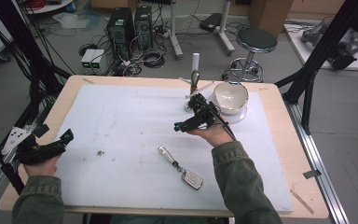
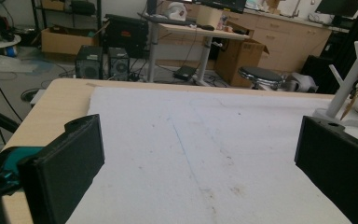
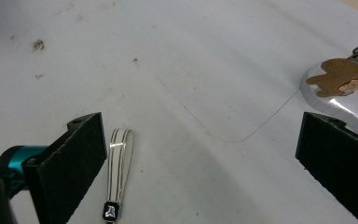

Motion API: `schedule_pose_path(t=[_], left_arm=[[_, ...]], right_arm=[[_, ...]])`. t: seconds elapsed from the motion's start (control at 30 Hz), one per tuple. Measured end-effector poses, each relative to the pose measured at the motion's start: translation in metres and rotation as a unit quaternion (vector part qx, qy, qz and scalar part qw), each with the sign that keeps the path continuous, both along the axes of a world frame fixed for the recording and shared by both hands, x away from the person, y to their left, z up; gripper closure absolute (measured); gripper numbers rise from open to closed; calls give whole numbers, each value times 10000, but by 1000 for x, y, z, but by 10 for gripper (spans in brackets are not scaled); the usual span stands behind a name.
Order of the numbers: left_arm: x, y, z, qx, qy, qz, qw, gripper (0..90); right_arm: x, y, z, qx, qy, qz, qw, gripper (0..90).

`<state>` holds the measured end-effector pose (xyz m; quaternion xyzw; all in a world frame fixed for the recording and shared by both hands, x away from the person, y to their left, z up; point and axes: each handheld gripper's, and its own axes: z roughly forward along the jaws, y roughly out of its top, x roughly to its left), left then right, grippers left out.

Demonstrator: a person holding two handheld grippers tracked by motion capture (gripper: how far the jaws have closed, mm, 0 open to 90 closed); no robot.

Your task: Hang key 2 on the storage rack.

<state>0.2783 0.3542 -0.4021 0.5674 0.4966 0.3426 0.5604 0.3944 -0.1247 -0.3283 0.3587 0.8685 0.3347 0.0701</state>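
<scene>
Lying lower centre of high view on white foam mat: metal car key with striped strap. Left gripper jaws apart, lower left; right gripper jaws apart, centre, near glossy white bowl.

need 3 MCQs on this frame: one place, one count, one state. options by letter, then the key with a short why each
1. Where does the car key with its strap lie?
A. inside the bowl
B. on the white mat, near the person's edge
C. hanging on the white peg stand

2. How many bowls are on the table?
A. one
B. two
C. three

3. What state are the right tongs in?
A. shut on the strap
B. shut on nothing
C. open

Key:
1 B: the high view shows it flat on the white mat, in front of the right sleeve, apart from the bowl and the peg stand.
2 A: a single white bowl sits at the far right of the mat.
3 C: the right gripper view shows its jaws wide apart, with the strap lying beside one of them.
</scene>
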Motion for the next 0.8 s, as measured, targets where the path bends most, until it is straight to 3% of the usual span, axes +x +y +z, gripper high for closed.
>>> schedule_pose_path(t=[0.2,0.8], left_arm=[[0,0,0,-11,-4,3,10000,18],[0,0,0,-7,1,-2,10000,18]], right_arm=[[-8,7,-3,-27,-6,88,10000,7],[-23,26,-28,-289,258,240,9990,7]])
